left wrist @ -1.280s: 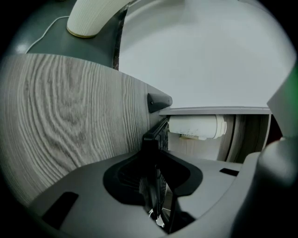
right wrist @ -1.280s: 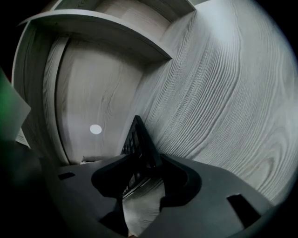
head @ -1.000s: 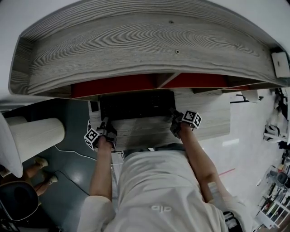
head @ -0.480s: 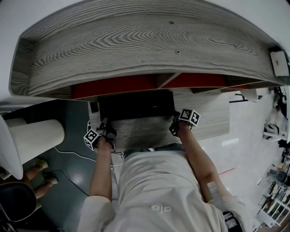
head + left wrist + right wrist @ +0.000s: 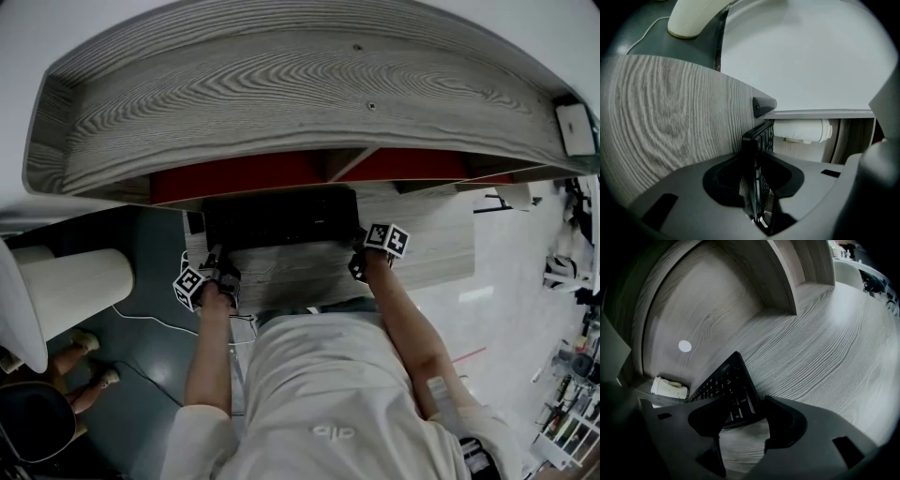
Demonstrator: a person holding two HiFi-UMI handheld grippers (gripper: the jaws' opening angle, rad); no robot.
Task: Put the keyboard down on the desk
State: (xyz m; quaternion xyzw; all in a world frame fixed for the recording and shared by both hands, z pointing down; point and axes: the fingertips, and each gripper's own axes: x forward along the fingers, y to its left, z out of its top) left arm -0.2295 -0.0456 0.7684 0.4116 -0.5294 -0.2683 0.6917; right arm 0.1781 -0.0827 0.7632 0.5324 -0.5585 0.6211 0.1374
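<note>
We rest the keyboard (image 5: pixel 281 217) on the surface (image 5: pixel 431 234): our left tool (image 5: pixel 217 253) clamps its left edge, while our right tool (image 5: pixel 357 246) has just been opening wide, the keyboard's right end loose between its jaws.

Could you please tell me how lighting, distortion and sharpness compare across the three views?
Head view: strong fisheye bows the wooden shelf top into an arc; lighting even, detail sharp. Left gripper view: black vignette in the corners; the keyboard clamped in the left tongs is a dim silhouette. Right gripper view: darkest, left side nearly black, yet the desk grain is crisp.
</note>
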